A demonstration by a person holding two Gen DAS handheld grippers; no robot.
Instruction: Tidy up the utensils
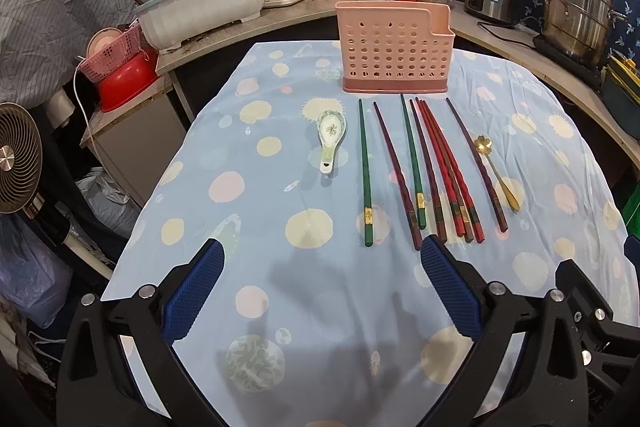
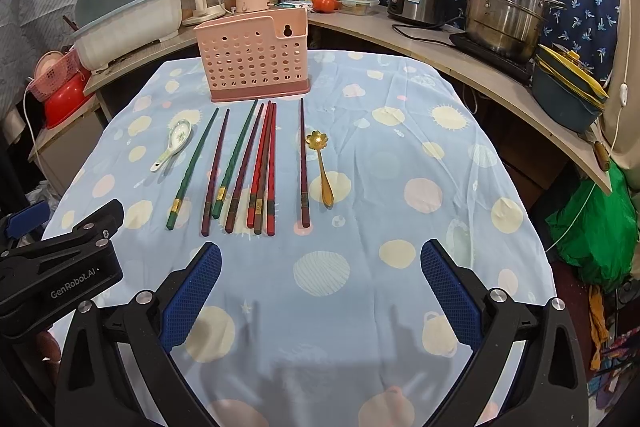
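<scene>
From your left wrist camera, your left gripper (image 1: 322, 259) hangs released over the tablecloth (image 1: 256, 227), fingers spread wide and grasping nothing. The chopsticks (image 1: 420, 167) lie in a loose row at about one o'clock from it, long axes running away from you toward the pink holder (image 1: 394, 49) at twelve o'clock, thick ends nearest you. The nearest thick ends sit just beyond your right-side fingertip; the outermost green chopstick (image 1: 365, 171) lies apart from the rest, closest to centre. The ceramic spoon (image 1: 330, 137) rests at twelve o'clock, handle toward you; the gold spoon (image 1: 496, 171) lies at two o'clock past the last chopstick. From your right wrist camera, your right gripper (image 2: 321, 259) is likewise released and empty. Here the chopsticks (image 2: 248, 167) lie at eleven o'clock, the gold spoon (image 2: 322, 167) near twelve, the holder (image 2: 254, 61) at eleven beyond them. Judgement: your right hand is nearer the gold spoon and the lone dark chopstick (image 2: 303, 163); your left is nearer the green one and the ceramic spoon (image 2: 172, 145). Nothing is yet in the holder, as far as its perforated wall shows.
</scene>
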